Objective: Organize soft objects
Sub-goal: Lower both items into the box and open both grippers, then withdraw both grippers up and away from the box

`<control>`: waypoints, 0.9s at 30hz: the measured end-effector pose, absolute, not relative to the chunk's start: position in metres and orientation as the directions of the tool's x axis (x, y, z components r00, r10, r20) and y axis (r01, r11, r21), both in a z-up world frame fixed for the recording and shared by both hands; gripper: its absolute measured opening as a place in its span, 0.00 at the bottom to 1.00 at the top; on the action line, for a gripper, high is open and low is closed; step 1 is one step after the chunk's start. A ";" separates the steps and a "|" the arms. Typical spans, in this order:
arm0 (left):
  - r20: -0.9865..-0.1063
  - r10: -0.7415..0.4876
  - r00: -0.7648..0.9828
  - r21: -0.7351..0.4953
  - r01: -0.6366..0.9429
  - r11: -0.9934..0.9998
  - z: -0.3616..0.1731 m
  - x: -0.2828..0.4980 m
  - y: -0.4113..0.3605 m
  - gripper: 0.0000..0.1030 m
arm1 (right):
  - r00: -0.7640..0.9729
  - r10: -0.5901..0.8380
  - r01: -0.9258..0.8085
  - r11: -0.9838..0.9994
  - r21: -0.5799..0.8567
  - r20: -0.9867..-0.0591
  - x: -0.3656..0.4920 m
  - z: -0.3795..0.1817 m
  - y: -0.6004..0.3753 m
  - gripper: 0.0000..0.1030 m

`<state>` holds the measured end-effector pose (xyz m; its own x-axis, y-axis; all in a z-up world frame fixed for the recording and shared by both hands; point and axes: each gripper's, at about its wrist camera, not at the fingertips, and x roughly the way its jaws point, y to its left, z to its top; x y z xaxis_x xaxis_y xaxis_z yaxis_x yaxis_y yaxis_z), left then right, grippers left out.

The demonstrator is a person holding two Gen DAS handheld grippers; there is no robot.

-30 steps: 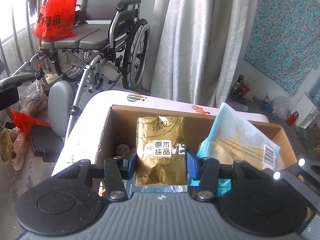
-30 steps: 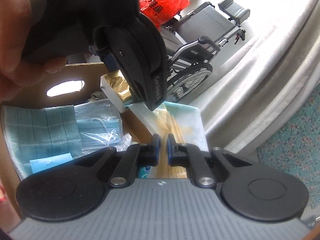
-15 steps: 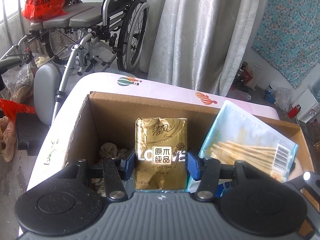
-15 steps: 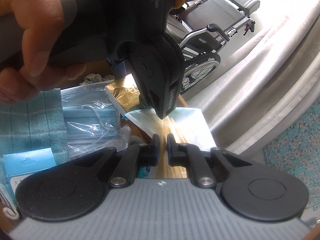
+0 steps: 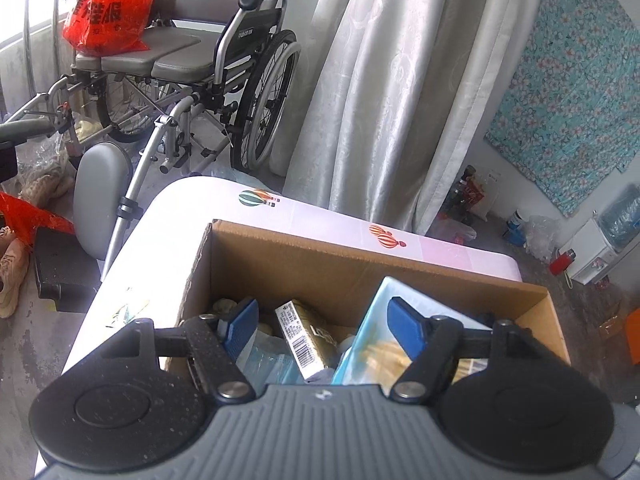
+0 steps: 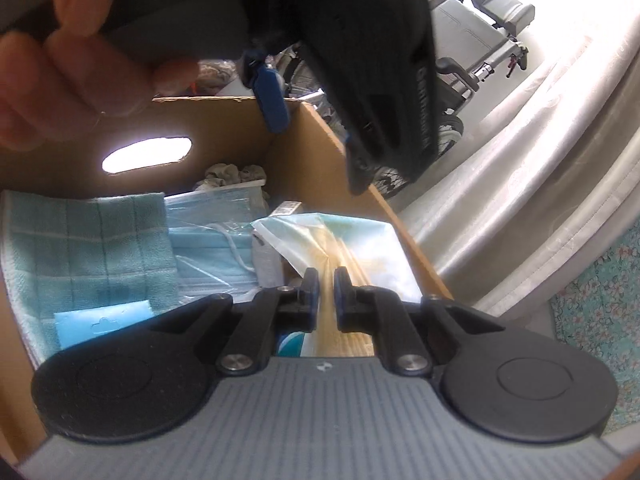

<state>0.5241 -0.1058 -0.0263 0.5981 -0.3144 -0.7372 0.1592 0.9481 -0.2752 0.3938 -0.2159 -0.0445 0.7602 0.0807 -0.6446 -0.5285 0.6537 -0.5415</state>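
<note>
left gripper (image 5: 322, 322) jaws opening, wide apart, pads touching nothing. gold tissue pack (image 5: 306, 338) lies tilted, barcode up, below gap between jaws, inside cardboard box (image 5: 360, 270). cotton swab packet (image 5: 372, 344) leans beside it, behind right-hand finger. right gripper (image 6: 326, 280) jaws nearly closed, narrow slit; whether they pinch swab packet just ahead, cannot tell. face masks (image 6: 212, 256) and teal cloth (image 6: 88, 248) left of those jaws, in box.

Large dark Chinese characters on the red bag (image 5: 108, 8), not clearly legible.
</note>
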 end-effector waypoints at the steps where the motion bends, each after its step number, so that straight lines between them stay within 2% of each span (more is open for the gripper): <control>1: -0.735 -0.316 0.600 -0.276 0.160 0.948 -0.023 0.522 -0.104 0.72 | 0.751 0.084 -0.549 0.631 -0.548 -0.655 0.388 -0.048 -0.212 0.06; 10: -0.713 -0.332 0.618 -0.274 0.191 0.943 -0.001 0.495 -0.091 0.74 | 0.642 0.065 -0.682 0.503 -0.531 -0.764 0.366 -0.075 -0.196 0.10; 11: -0.709 -0.334 0.621 -0.273 0.195 0.942 0.000 0.493 -0.091 0.74 | 0.629 0.063 -0.687 0.511 -0.517 -0.774 0.368 -0.075 -0.196 0.13; 12: -0.706 -0.337 0.623 -0.273 0.199 0.941 0.002 0.489 -0.090 0.74 | 0.615 0.064 -0.692 0.523 -0.498 -0.786 0.370 -0.074 -0.197 0.21; 13: -0.705 -0.342 0.622 -0.275 0.205 0.939 0.003 0.487 -0.090 0.74 | 0.603 0.069 -0.694 0.537 -0.480 -0.795 0.372 -0.072 -0.199 0.34; 14: -0.703 -0.348 0.621 -0.277 0.211 0.937 0.004 0.484 -0.089 0.74 | 0.595 0.074 -0.696 0.547 -0.466 -0.801 0.372 -0.071 -0.200 0.41; 15: -0.702 -0.350 0.620 -0.279 0.214 0.936 0.005 0.482 -0.088 0.74 | 0.591 0.079 -0.695 0.555 -0.457 -0.803 0.371 -0.069 -0.202 0.54; 16: -0.700 -0.351 0.622 -0.278 0.216 0.936 0.007 0.480 -0.088 0.74 | 0.594 0.086 -0.693 0.560 -0.454 -0.800 0.370 -0.067 -0.204 0.60; 19: -0.692 -0.339 0.637 -0.259 0.219 0.941 0.014 0.471 -0.085 0.77 | 0.598 0.099 -0.681 0.586 -0.439 -0.795 0.365 -0.054 -0.210 0.71; 25: -0.670 -0.342 0.659 -0.259 0.223 0.940 0.042 0.446 -0.076 0.78 | 0.636 0.163 -0.615 0.698 -0.367 -0.754 0.345 -0.005 -0.235 0.75; 27: -0.657 -0.347 0.669 -0.253 0.238 0.938 0.058 0.430 -0.074 0.87 | 0.663 0.203 -0.568 0.763 -0.307 -0.721 0.329 0.024 -0.252 0.78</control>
<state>0.4301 -0.0738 0.0575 0.6694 -0.3473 -0.6567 0.2383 0.9376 -0.2530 0.3286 -0.2523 0.0239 0.6627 0.2031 -0.7208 -0.5682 0.7633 -0.3074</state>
